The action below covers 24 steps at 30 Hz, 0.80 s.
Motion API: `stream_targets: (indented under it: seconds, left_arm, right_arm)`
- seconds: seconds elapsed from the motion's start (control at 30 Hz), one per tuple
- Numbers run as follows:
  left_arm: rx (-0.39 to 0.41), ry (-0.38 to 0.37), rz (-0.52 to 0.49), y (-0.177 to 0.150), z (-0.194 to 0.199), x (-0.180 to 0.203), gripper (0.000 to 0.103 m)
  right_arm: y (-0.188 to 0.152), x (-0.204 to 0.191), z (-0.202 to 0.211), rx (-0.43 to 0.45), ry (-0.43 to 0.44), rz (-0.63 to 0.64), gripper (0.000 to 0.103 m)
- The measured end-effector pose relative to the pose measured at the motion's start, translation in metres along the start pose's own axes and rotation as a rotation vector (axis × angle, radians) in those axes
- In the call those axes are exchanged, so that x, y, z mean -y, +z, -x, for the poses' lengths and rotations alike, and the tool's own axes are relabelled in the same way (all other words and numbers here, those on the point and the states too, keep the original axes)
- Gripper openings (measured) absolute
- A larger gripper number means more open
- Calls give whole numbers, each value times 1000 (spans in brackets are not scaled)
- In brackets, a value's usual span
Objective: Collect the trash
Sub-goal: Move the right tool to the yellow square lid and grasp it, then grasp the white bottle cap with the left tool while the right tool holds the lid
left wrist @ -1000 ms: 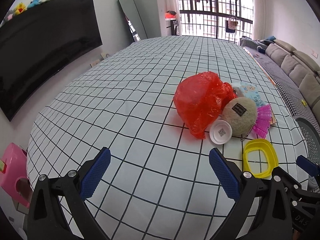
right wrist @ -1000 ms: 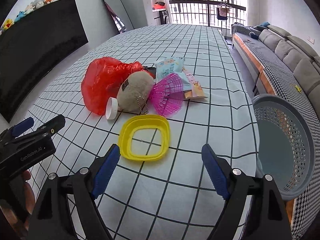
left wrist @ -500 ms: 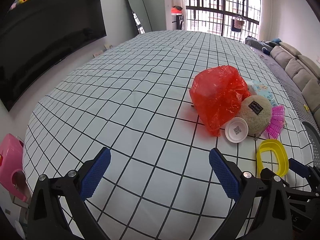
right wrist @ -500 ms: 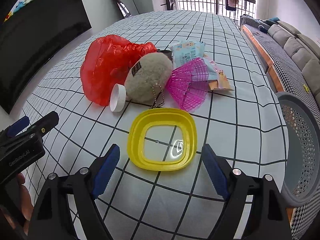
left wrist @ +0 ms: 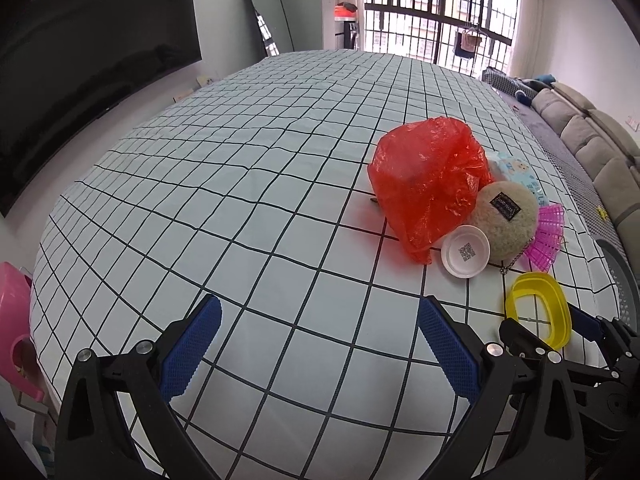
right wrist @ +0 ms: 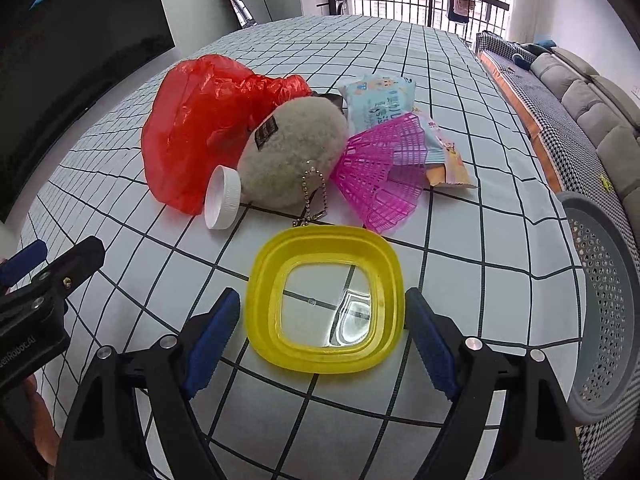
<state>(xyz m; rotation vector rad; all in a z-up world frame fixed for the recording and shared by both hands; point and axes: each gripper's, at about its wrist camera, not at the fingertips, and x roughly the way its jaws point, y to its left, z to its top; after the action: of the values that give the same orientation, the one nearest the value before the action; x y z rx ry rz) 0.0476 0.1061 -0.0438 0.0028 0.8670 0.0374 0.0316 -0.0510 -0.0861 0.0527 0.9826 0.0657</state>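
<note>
A yellow square lid [right wrist: 325, 302] lies flat on the checked cloth. My right gripper [right wrist: 322, 320] is open, with its blue fingers on either side of the lid's near half. Behind the lid lie a red plastic bag [right wrist: 204, 120], a white cap [right wrist: 223, 199], a grey plush ball with a chain [right wrist: 294, 158], a pink plastic fan [right wrist: 384, 170] and a light blue packet [right wrist: 376, 100]. My left gripper [left wrist: 318, 344] is open and empty over bare cloth, left of the pile. The bag [left wrist: 428, 182], cap [left wrist: 465, 251] and yellow lid [left wrist: 538, 310] also show in the left wrist view.
A grey perforated basket [right wrist: 600, 304] stands off the table's right edge. A sofa [right wrist: 600, 100] runs along the right wall. A black screen [left wrist: 80, 60] fills the left wall. A pink stool [left wrist: 14, 320] stands at the table's near left corner.
My right gripper has moved forward and down until its open fingers straddle the yellow lid. My left gripper has shifted a little left. Both stayed open.
</note>
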Motion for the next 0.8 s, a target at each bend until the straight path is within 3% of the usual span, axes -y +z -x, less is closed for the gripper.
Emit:
stream_targets:
  seconds: [0.07,0.17,0.6,0.8]
  left_arm:
    - [-3,-9,0,0,0,1,97]
    - [-12,-20,4,-1,-1,4,97]
    - [-38,-104,22,0,-6,42,97]
    - [-55,-105,39,8,-19,60,97]
  right_arm:
    - [1,-1,-1,8,-1,14,79]
    - [-1,-2,2,20,-2,26,69]
    - [-12,37,35,98,44,-31,68]
    - [-23,61,48,127,49,-77,68]
